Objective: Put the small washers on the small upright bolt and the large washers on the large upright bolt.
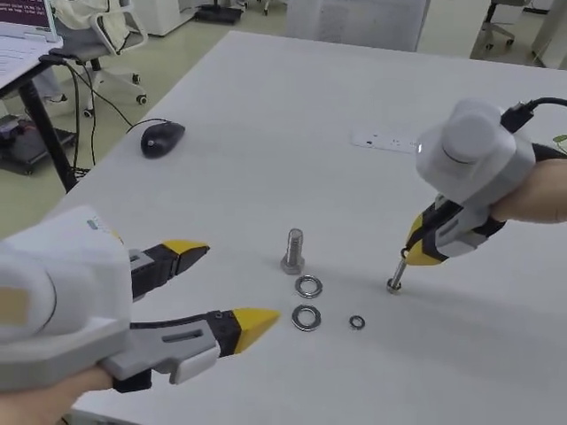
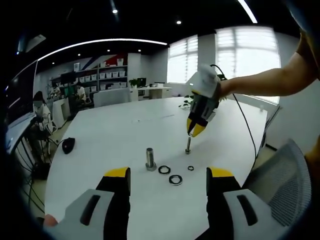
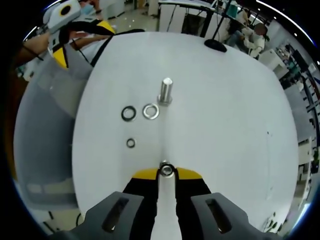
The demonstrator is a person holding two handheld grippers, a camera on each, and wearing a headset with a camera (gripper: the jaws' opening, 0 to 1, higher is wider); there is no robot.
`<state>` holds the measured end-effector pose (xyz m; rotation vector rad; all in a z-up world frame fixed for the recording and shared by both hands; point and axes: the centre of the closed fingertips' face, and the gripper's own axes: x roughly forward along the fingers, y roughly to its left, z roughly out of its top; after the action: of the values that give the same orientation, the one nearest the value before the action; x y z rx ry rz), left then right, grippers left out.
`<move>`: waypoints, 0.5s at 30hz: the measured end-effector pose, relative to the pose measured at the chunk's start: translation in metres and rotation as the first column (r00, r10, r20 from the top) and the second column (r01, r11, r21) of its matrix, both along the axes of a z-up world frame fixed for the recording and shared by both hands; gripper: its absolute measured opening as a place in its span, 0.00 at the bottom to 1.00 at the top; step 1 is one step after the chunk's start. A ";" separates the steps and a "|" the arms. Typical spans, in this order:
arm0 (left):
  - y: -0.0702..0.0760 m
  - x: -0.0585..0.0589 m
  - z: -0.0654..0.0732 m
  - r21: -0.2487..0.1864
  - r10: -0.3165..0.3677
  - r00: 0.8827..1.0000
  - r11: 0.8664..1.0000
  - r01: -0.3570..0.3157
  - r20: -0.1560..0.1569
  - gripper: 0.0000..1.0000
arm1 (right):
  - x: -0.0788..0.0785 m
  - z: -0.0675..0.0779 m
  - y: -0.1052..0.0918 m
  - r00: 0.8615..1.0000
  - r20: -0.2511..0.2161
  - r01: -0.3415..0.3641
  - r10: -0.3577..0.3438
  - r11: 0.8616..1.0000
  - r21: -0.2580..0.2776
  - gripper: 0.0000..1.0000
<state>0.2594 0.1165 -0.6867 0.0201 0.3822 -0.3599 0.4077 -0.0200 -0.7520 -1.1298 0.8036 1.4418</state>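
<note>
Ok so, head view first: the left gripper is seen low on the left over the white bench, fingers spread wide with nothing in them. Two bolts are counted, both upright: the large bolt in the middle and the small bolt off to its right, with the right gripper tipped down right at its top. Two large washers are laid flat just in front of the large bolt, and one small washer is lying loose between them and the small bolt. One mouse and one power strip are parked further back. In the left gripper view, the left gripper is shown wide open and empty. Beyond it the same lot is lined up: large bolt, two large washers, one small washer, and the small bolt under the right gripper. In the right gripper view, the right gripper has its fingers drawn narrow, and the small bolt is framed between the tips with a dark ring around its top. Whether that ring is actually pinched can't be told. Further out, the large bolt, two large washers and one small washer are spotted on the bench, with the left gripper up in the corner.
</note>
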 end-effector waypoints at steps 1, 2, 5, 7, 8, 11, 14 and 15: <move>0.001 0.000 0.000 0.001 0.003 1.000 1.000 -0.003 -0.001 0.61 | 0.001 -0.001 0.000 1.000 -0.002 0.001 -0.001 1.000 -0.003 0.12; 0.002 0.000 -0.001 0.000 0.007 1.000 1.000 -0.007 -0.004 0.61 | 0.001 -0.003 -0.001 1.000 -0.006 0.002 -0.002 1.000 -0.009 0.12; 0.002 0.000 0.000 -0.004 0.012 1.000 1.000 -0.012 0.000 0.61 | 0.001 -0.007 -0.004 1.000 -0.010 -0.001 0.001 1.000 -0.025 0.12; 0.002 0.000 0.000 -0.006 0.011 1.000 1.000 -0.012 -0.002 0.61 | 0.001 -0.008 -0.004 1.000 -0.008 -0.004 0.004 1.000 -0.030 0.12; 0.002 0.000 0.000 -0.009 0.011 1.000 1.000 -0.011 -0.002 0.61 | 0.002 -0.008 -0.004 1.000 -0.007 -0.005 0.005 1.000 -0.031 0.12; 0.001 0.001 0.001 -0.015 0.009 1.000 1.000 -0.009 0.002 0.61 | 0.002 -0.010 -0.004 1.000 -0.009 -0.007 0.006 0.999 -0.032 0.12; -0.001 0.001 0.002 -0.023 0.005 1.000 1.000 -0.005 0.001 0.61 | 0.000 -0.015 -0.002 1.000 -0.006 -0.017 0.016 0.999 -0.041 0.12; -0.002 0.001 0.002 -0.023 0.003 1.000 1.000 -0.003 0.002 0.61 | 0.000 -0.016 -0.002 1.000 -0.005 -0.020 0.020 0.999 -0.044 0.12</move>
<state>0.2604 0.1146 -0.6848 -0.0024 0.3764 -0.3608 0.4076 -0.0220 -0.7677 -1.1716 0.8333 1.4501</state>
